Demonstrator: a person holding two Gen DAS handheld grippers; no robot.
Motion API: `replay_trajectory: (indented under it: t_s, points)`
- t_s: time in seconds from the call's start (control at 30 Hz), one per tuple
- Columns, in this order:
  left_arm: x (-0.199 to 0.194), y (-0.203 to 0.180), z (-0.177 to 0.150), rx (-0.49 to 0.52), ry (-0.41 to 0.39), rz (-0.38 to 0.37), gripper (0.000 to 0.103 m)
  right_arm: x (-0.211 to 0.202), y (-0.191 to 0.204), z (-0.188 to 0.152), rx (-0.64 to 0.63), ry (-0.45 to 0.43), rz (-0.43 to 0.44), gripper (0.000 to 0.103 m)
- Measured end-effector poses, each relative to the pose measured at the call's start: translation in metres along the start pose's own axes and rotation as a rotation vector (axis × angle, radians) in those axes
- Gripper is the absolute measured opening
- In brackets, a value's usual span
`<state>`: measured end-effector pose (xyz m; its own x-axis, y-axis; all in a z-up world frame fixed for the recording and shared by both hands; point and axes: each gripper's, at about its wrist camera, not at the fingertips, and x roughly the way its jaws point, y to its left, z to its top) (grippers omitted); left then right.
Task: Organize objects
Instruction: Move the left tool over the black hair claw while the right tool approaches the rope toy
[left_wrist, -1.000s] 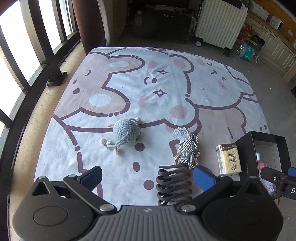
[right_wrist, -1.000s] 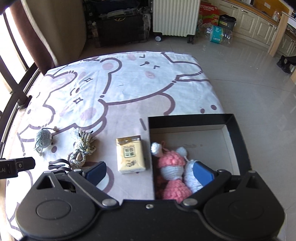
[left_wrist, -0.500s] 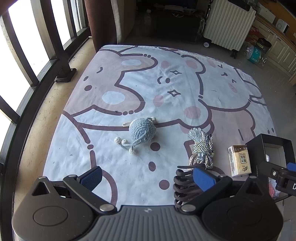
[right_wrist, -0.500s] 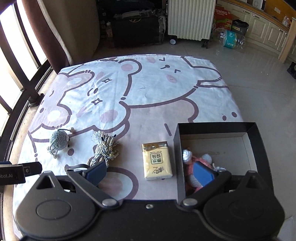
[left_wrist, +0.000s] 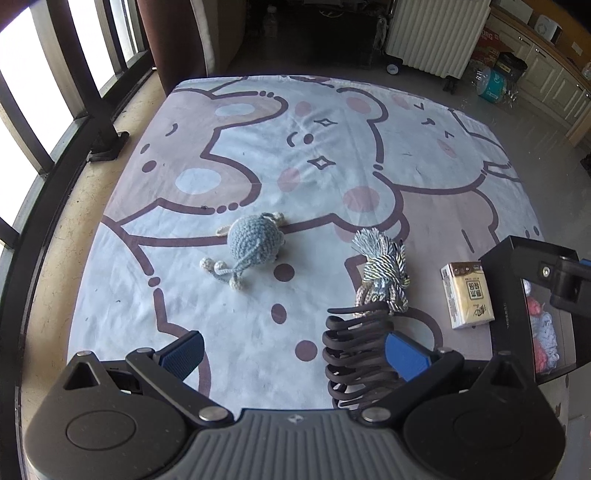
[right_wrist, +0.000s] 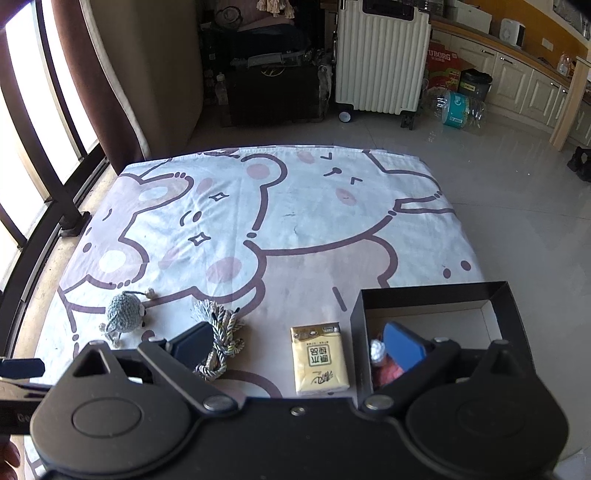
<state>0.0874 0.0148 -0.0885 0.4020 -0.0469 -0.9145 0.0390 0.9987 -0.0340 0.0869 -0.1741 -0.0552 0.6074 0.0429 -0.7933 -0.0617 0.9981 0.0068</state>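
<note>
On the bear-print mat (left_wrist: 332, 155) lie a blue-grey crocheted toy (left_wrist: 253, 245), a knotted rope toy (left_wrist: 384, 275), a black spiral clip (left_wrist: 354, 354) and a yellow tissue pack (left_wrist: 469, 295). A black box (left_wrist: 509, 295) at the right holds pink and white crocheted toys (left_wrist: 543, 332). My left gripper (left_wrist: 295, 350) is open and empty above the mat's near edge, its right finger over the spiral clip. My right gripper (right_wrist: 299, 343) is open and empty, hanging over the tissue pack (right_wrist: 319, 358) and the box's left wall (right_wrist: 358, 332). The rope toy (right_wrist: 218, 336) and the crocheted toy (right_wrist: 123, 314) lie to its left.
A white ribbed suitcase (right_wrist: 380, 59) and dark furniture (right_wrist: 273, 88) stand beyond the mat. A window railing (left_wrist: 92, 92) runs along the left. Tiled floor (right_wrist: 517, 206) lies to the right, with cabinets (right_wrist: 517, 85) and bottles behind.
Both grippers have drawn back and up from the mat, so the objects look farther and lower in view. The right gripper has left the box interior. Nothing on the mat moved.
</note>
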Motion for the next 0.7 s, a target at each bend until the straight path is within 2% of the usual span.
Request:
replay_trajectory:
  t_s: [0.2,0.37,0.7]
  points:
    - [0.010,-0.011,-0.003,0.017,0.018,-0.007,0.103,0.006,0.009,0.002,-0.040,0.012,0.010,0.097]
    - [0.021,-0.018,-0.007,0.032,0.038,-0.011,0.103,0.013,0.006,0.009,0.023,0.043,0.059,0.094]
    - [0.037,-0.041,-0.017,0.078,0.040,-0.047,0.103,0.029,0.019,0.015,-0.007,0.044,0.036,0.093]
